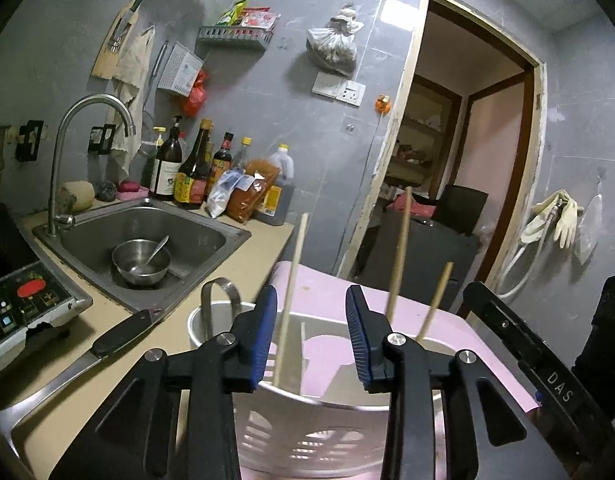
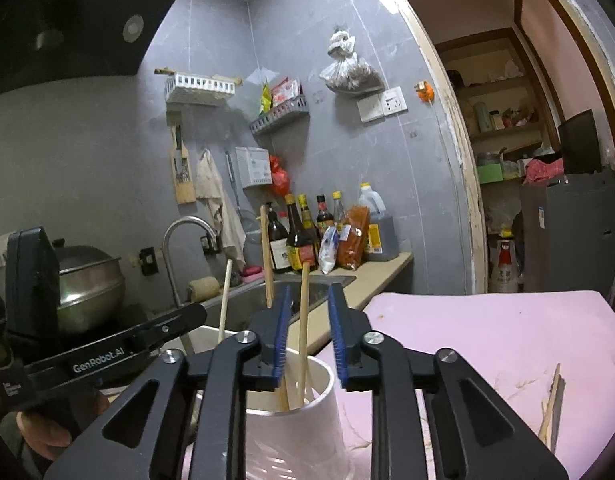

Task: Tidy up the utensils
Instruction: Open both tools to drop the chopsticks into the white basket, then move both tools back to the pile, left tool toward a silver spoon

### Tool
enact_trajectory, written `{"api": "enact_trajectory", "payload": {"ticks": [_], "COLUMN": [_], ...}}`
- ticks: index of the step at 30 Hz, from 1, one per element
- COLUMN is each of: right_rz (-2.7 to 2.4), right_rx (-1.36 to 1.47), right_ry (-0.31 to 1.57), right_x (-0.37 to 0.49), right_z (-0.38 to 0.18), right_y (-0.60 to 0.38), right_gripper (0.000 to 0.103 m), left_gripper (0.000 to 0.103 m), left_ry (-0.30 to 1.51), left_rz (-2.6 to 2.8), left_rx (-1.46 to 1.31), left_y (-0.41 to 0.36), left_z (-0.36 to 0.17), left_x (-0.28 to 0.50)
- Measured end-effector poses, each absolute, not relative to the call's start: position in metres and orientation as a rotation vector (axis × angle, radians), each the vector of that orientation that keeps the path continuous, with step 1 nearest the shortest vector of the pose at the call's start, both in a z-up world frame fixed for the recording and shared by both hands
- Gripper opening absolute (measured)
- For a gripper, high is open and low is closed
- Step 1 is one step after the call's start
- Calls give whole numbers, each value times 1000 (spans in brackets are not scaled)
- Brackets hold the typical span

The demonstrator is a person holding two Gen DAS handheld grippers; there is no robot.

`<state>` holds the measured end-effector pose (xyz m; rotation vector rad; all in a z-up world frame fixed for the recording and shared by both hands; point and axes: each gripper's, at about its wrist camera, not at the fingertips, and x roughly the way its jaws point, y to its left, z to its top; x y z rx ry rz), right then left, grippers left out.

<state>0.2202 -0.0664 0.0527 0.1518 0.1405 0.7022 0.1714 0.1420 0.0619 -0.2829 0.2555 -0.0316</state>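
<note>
My left gripper (image 1: 312, 296) is open over a white perforated holder (image 1: 307, 436). A wooden chopstick (image 1: 293, 264) stands upright between its blue pads, nearer the left pad and not pressed. Two more chopsticks (image 1: 399, 252) lean in the holder to the right. In the right wrist view my right gripper (image 2: 309, 292) is open around another upright chopstick (image 2: 303, 320), which rests in a white cup (image 2: 295, 420) with a gap on both sides. Further chopsticks (image 2: 267, 256) stand behind it. The left gripper's body (image 2: 107, 354) shows at the left.
Metal tongs (image 1: 219, 300) stick up from a white pot beside the holder. A black-handled knife (image 1: 119, 336) lies on the counter. The sink (image 1: 211, 228) holds a steel bowl with a spoon (image 1: 141, 262). Sauce bottles (image 1: 191, 168) line the wall. A pink board (image 2: 487, 340) lies to the right.
</note>
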Motion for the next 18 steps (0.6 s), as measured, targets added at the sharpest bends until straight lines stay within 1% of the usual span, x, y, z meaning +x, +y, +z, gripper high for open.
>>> {"api": "enact_trajectory", "payload": {"ticks": [1, 3, 4, 7, 9, 10, 13, 14, 15, 16, 17, 18], "right_rz": [698, 682, 674, 645, 631, 625, 588, 579, 565, 553, 542, 529], "right_rx": [150, 142, 138, 138, 142, 141, 130, 125, 117, 112, 109, 105], "right_ry": [134, 116, 107, 85, 76, 71, 59, 58, 58, 58, 59, 59], "right_x": [219, 215, 213, 209, 207, 206, 204, 203, 202, 201, 200, 199], "right_z": [54, 59, 62, 72, 77, 79, 86, 87, 89, 89, 90, 90], "right_y": [-69, -76, -80, -96, -107, -112, -132, -137, -145, -151, -157, -165], "right_gripper": [20, 23, 24, 31, 41, 43, 52, 54, 61, 66, 74, 77], "left_gripper": [33, 40, 42, 49, 55, 57, 65, 70, 76, 78, 81, 85], "left_ry": [251, 235, 227, 202, 191, 185, 173, 169, 167, 163, 160, 160], "left_rz": [-33, -37, -39, -49, -54, -58, -66, -70, -72, -76, -86, -92], "left_rx": [-277, -265, -260, -243, -232, -224, -200, -192, -188, -181, -175, -173], "left_y": [140, 134, 130, 119, 111, 105, 92, 86, 83, 78, 72, 69], "left_z": [65, 72, 75, 86, 92, 95, 102, 104, 105, 106, 107, 107], "left_x": [170, 166, 164, 160, 159, 158, 157, 157, 157, 156, 155, 155]}}
